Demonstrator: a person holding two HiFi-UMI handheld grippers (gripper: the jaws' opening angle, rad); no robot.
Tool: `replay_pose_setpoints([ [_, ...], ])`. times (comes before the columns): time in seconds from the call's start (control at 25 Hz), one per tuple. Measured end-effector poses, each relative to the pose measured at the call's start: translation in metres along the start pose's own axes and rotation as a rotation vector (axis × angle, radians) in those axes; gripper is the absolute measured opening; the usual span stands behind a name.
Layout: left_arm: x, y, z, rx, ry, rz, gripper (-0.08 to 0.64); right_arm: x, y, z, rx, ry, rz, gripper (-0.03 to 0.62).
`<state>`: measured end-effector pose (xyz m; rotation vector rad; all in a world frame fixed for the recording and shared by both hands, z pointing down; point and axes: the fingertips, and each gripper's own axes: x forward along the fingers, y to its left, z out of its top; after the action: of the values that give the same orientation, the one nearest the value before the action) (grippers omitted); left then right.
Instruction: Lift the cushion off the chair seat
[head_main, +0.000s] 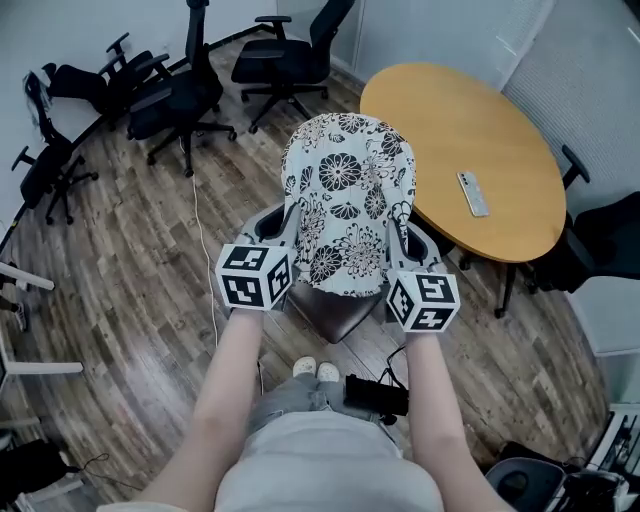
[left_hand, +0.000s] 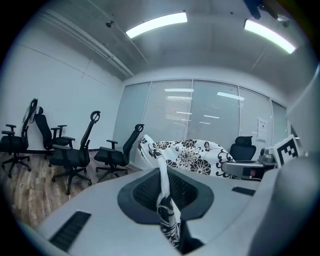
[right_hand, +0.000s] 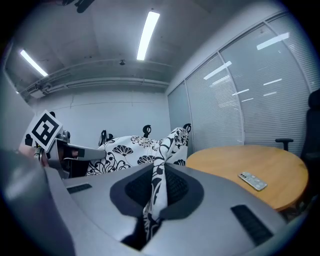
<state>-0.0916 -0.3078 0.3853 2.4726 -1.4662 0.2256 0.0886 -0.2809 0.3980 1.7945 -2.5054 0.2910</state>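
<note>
Wood-plank floor (head_main: 130, 300) fills the head view, and a round wooden table (head_main: 470, 120) sits in the upper right. Across the upper left stands a row of black office chairs (head_main: 175, 95). Dead centre is the cushion (head_main: 345, 200), white with black flowers, stretched out between the two grippers. Its near edge is held clear above the grey chair seat (head_main: 335, 312), which shows just below it. Whether the far end touches the chair, I cannot tell from here.

Now the left gripper (left_hand: 166, 199): jaws closed tight on a fold of the flowered fabric, which stands up between the pads and runs off toward the rest of the cushion at centre frame. The right gripper (right_hand: 156, 190) shows the same, pinched hard on the cushion's other near corner, with cloth rising straight out of the jaws. The two marker cubes sit level at either side of the cushion's lower edge in the head view.

Smallest of all, a slim grey remote (head_main: 473, 192) lies on the table, well apart from the cushion.
</note>
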Motion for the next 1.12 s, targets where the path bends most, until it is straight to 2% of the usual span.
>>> replay_pose_setpoints([
  [0.16, -0.001, -0.005, 0.049, 0.002, -0.033, 0.005, 0.031, 0.005, -0.003, 0.051, 0.004, -0.031, -0.007, 0.035],
  [0.24, -0.003, -0.007, 0.063, 0.015, -0.05, 0.007, 0.031, 0.004, -0.002, 0.066, -0.006, -0.051, -0.013, 0.035],
  [0.48, -0.015, -0.018, 0.06, 0.065, -0.106, 0.011, 0.031, -0.013, 0.004, 0.063, -0.035, -0.124, -0.035, 0.035],
  [0.76, -0.042, -0.024, 0.074, 0.037, -0.183, 0.016, 0.031, -0.036, 0.017, 0.08, -0.032, -0.195, -0.063, 0.035],
  [0.92, -0.051, -0.024, 0.078, -0.001, -0.209, 0.026, 0.031, -0.045, 0.019, 0.088, 0.005, -0.249, -0.076, 0.035],
  [1.12, -0.058, -0.034, 0.083, 0.025, -0.227, 0.031, 0.031, -0.049, 0.025, 0.091, -0.01, -0.259, -0.072, 0.035],
])
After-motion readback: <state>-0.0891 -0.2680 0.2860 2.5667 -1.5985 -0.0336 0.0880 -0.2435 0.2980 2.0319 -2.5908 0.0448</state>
